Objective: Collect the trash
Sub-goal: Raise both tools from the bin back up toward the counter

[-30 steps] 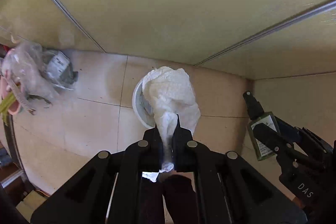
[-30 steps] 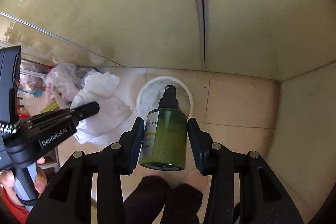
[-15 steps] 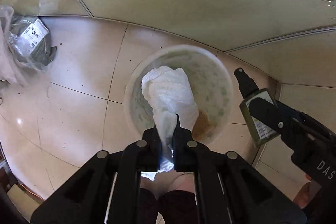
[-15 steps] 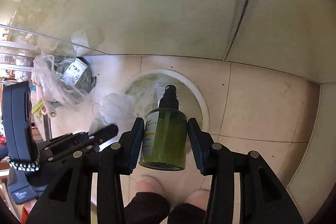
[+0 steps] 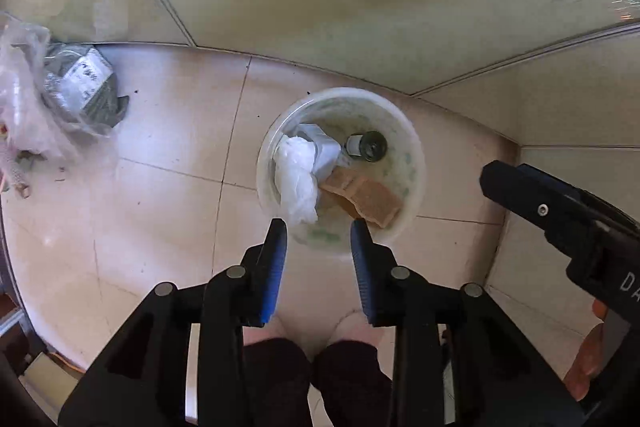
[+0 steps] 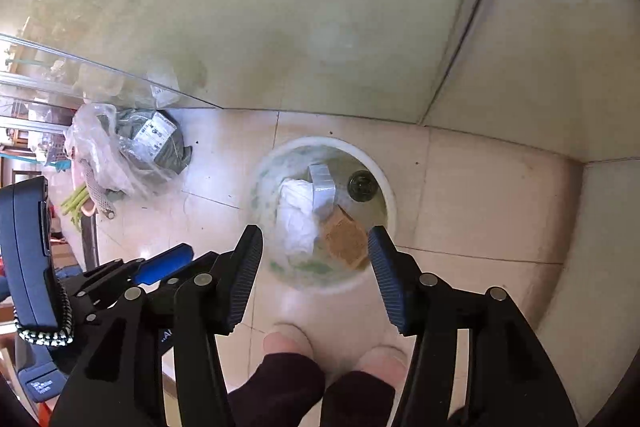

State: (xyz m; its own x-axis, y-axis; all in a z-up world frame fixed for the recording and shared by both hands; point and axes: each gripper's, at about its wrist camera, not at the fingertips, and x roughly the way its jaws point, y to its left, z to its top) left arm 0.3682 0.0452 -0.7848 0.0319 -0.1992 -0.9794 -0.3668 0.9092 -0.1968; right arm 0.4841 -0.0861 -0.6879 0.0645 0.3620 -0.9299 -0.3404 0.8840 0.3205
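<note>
- Over the white bin (image 5: pixel 412 163), which stands on the tiled floor (image 5: pixel 160 195) close to the corner where the walls meet, both grippers point steeply down.
- The left gripper (image 5: pixel 319 227) is letting go, its blue-padded jaws opening with nothing between them.
- The right gripper (image 6: pixel 315 239) is doing the same: jaws opening, gap bare, only the bin showing through it.
- Inside the bin lies the crumpled white paper (image 5: pixel 296 179) against the left wall, a pale box (image 5: pixel 324 151) beside it, a brown sponge-like piece (image 5: pixel 364 197) at the near side, and the spray bottle (image 5: pixel 366 146) on the far side, cap end up toward the lens.
- So this drop looks done; doing it well now means keeping both sets of jaws spread and lifting clear without clipping the rim.
- Worth checking that the paper sits fully below the rim, since its near fold seems to ride high on the wall; from here I cannot tell whether it overhangs.
- Off toward the left wall rests a clear plastic bag (image 6: pixel 120 151) with grey packaging inside, well apart from the bin: probably the next pickup.
- The floor between bag and bin is open; the person's feet (image 6: pixel 288 343) stand just near the bin, and the two grippers hang close together, so they could knock each other.
</note>
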